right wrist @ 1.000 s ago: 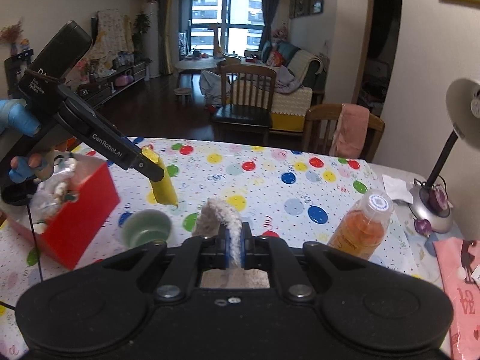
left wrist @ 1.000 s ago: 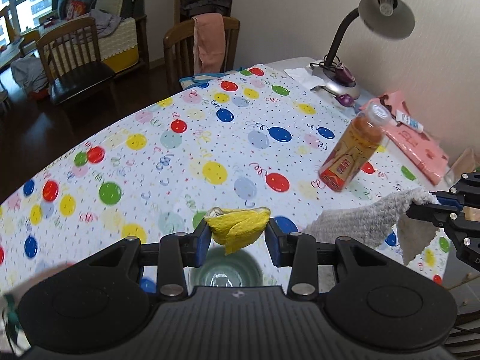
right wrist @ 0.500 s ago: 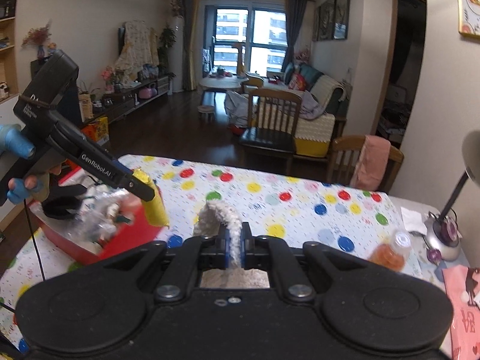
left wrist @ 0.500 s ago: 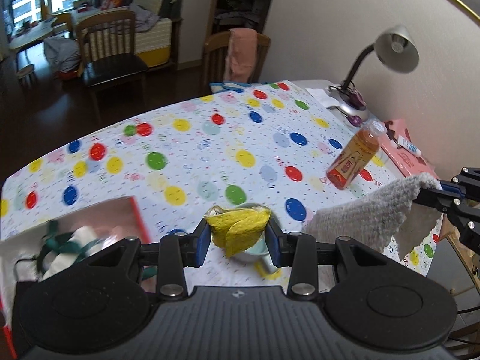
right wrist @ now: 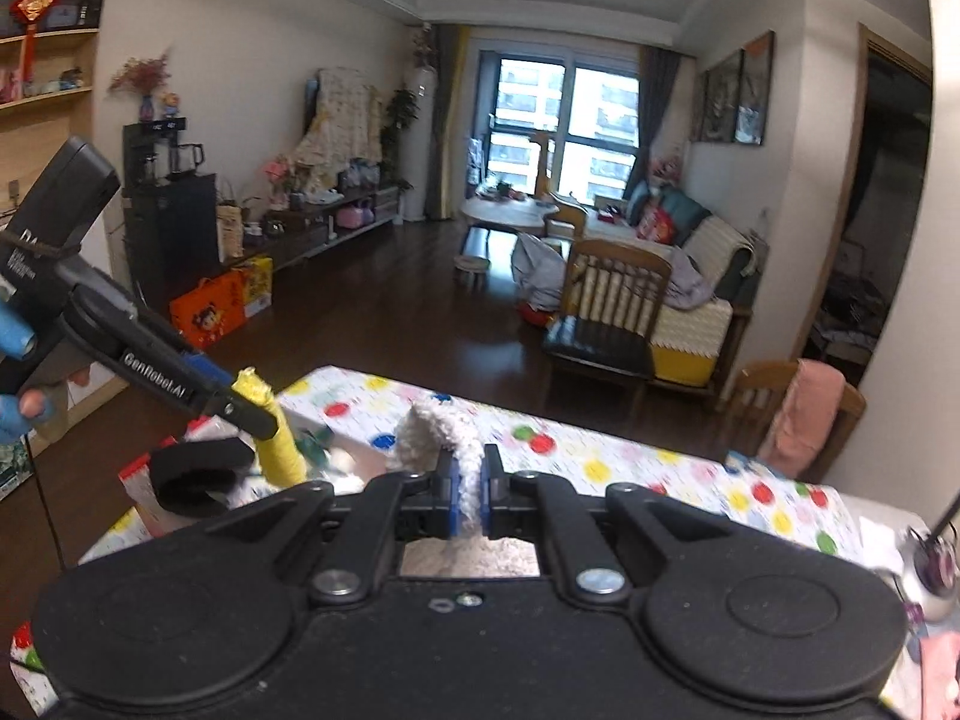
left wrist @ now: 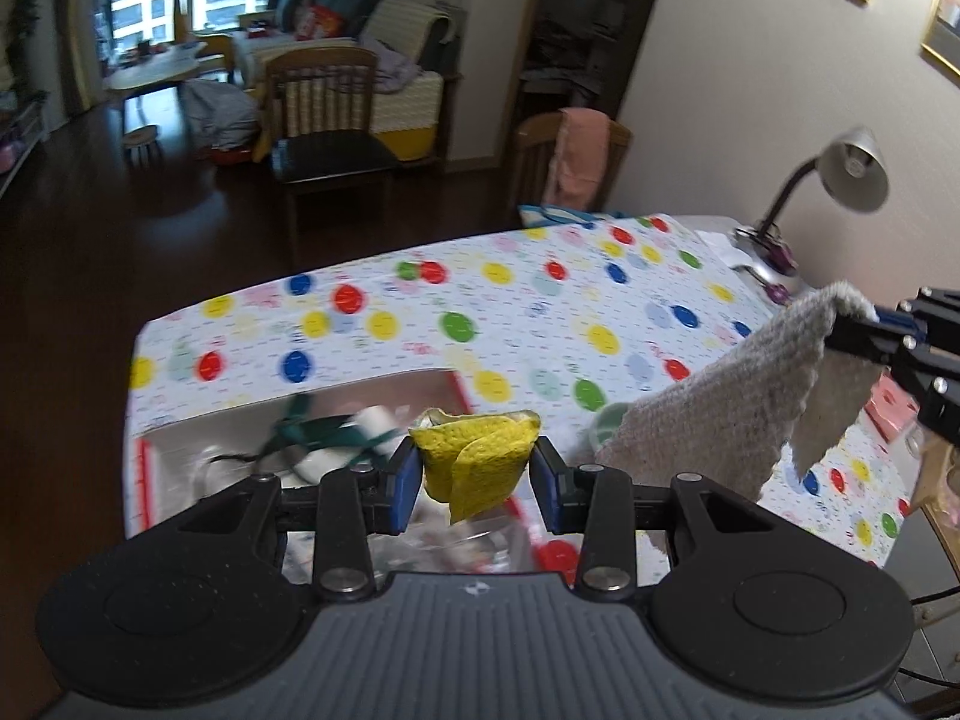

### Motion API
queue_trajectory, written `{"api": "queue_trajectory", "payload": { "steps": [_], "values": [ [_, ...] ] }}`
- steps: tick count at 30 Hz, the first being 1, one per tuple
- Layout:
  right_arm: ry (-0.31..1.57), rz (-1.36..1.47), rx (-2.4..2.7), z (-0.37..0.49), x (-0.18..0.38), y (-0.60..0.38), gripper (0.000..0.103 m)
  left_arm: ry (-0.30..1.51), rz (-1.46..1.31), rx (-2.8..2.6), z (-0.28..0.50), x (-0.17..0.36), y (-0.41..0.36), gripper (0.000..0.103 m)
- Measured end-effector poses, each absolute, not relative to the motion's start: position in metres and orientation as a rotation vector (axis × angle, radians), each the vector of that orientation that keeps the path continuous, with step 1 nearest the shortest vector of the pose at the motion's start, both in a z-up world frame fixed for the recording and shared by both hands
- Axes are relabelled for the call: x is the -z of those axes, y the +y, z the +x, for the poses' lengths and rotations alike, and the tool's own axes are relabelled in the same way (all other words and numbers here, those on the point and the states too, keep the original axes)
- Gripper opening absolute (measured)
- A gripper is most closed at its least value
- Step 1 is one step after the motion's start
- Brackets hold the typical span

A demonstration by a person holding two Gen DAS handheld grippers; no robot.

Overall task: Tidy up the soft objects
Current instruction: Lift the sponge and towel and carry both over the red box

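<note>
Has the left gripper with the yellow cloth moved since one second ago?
Yes. The left gripper, holding the yellow cloth, has gone from above the green cup to over the red box.

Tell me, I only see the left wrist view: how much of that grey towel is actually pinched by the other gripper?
Observer: Only a thin fold of the grey towel; the right gripper is shut tight on it.
Operator: Who holds the gripper with the yellow cloth?
Observer: A hand in a blue glove grips the left gripper's handle; the yellow cloth hangs from its tips.
Operator: Anything black in the red box?
Observer: Yes, a black band lies in it.
</note>
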State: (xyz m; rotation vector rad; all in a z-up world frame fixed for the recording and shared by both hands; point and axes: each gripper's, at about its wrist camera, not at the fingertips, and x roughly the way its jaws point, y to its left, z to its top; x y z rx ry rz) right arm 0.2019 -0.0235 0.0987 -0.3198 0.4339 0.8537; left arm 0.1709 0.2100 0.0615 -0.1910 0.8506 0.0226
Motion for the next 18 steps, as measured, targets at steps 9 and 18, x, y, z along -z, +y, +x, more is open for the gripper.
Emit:
{"api": "queue_trajectory", "payload": {
  "steps": [9,18],
  "values": [
    [0.388,-0.332,-0.927,0.203,-0.113,0.042,0.005,0.833,-0.235,-0.132,0.132,-0.062,0.267,0.038],
    [0.402,-0.349,-0.977,0.204,-0.102,0.095,0.005,0.852,-0.273,-0.198,0.119,-0.044,0.302,0.038]
  ]
}}
